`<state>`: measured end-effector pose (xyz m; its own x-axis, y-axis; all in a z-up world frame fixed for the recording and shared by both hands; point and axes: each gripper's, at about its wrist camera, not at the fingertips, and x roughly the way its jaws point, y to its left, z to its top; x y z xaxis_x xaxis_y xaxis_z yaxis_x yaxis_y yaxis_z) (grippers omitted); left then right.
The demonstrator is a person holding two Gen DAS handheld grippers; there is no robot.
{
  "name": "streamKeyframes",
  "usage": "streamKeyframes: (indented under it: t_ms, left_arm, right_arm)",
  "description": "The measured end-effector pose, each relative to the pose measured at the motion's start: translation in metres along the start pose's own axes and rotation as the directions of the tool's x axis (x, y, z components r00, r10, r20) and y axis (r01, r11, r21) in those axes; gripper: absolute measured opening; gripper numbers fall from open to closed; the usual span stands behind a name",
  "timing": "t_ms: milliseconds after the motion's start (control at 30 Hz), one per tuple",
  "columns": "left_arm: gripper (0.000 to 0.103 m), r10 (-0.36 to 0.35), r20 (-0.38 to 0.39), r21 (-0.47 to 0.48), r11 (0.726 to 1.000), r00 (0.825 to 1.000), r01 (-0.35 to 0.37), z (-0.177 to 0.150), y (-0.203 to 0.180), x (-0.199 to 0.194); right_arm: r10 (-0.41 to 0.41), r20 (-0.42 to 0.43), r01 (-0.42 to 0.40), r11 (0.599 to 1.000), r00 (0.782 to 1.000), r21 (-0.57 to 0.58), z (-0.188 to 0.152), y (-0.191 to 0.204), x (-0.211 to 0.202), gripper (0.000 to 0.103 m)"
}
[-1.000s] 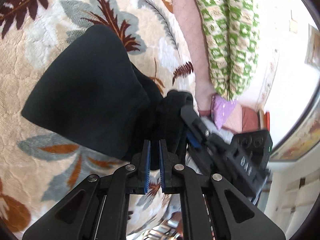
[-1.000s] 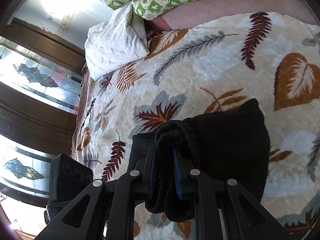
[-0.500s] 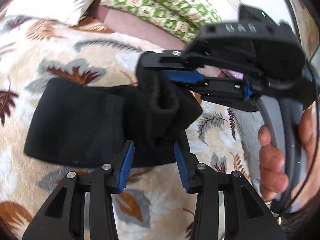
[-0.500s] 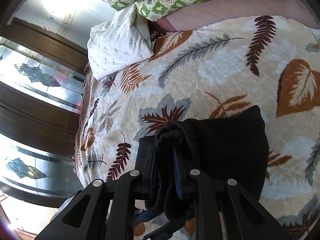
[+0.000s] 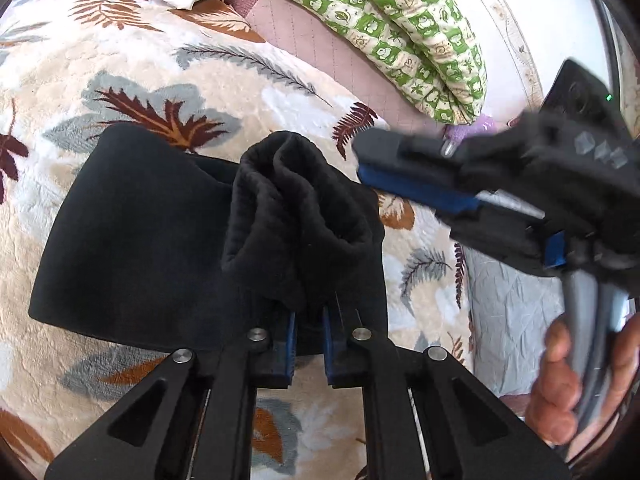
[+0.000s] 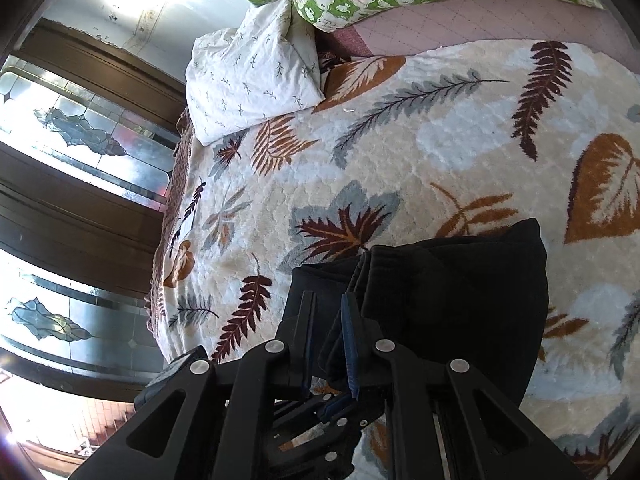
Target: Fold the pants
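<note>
Black pants (image 5: 152, 224) already folded to a short thick bundle on the leaf-print bed blanket (image 5: 120, 72), well below the white pillow (image 6: 248, 76). Left claw (image 5: 308, 336) has just closed narrow, pinching the bunched waistband end. Right claw (image 6: 328, 324) nearly shut, looks off the fabric, holding nothing. Left: flatten that end, let go
</note>
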<state>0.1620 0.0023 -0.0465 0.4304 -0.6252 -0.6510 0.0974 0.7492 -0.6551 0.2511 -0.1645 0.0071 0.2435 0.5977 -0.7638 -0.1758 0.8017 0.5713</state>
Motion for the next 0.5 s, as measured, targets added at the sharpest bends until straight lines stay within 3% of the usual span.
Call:
streamKeyframes:
  t_ms: [67, 167, 267, 400, 500]
  left_arm:
    - [0.008, -0.024, 0.002, -0.013, 1.000, 1.000, 0.024, 0.000, -0.002, 0.000]
    - [0.008, -0.041, 0.006, -0.014, 0.999, 0.999, 0.041, -0.001, -0.003, 0.002]
    - [0.008, -0.060, 0.014, -0.030, 0.998, 0.998, 0.060, -0.002, -0.002, 0.003]
    - [0.008, -0.092, 0.026, -0.054, 0.994, 0.995, 0.093, -0.004, 0.001, 0.003]
    - [0.008, -0.121, 0.036, -0.063, 0.990, 0.992, 0.123, -0.007, 0.002, 0.002]
  right_arm:
    - [-0.055, 0.004, 0.055, 0.998, 0.998, 0.013, 0.001, -0.006, 0.000, 0.017]
    - [-0.058, -0.011, 0.059, 0.997, 0.998, 0.059, 0.009, -0.015, 0.003, 0.025]
    - [-0.110, -0.040, 0.113, 0.992, 0.993, 0.061, 0.020, -0.007, 0.011, 0.068]
    - [-0.311, -0.147, 0.302, 0.950, 0.939, -0.081, 0.035, 0.018, 0.039, 0.069]
    - [-0.450, -0.217, 0.413, 0.890, 0.866, -0.193, 0.035, 0.032, 0.066, 0.069]
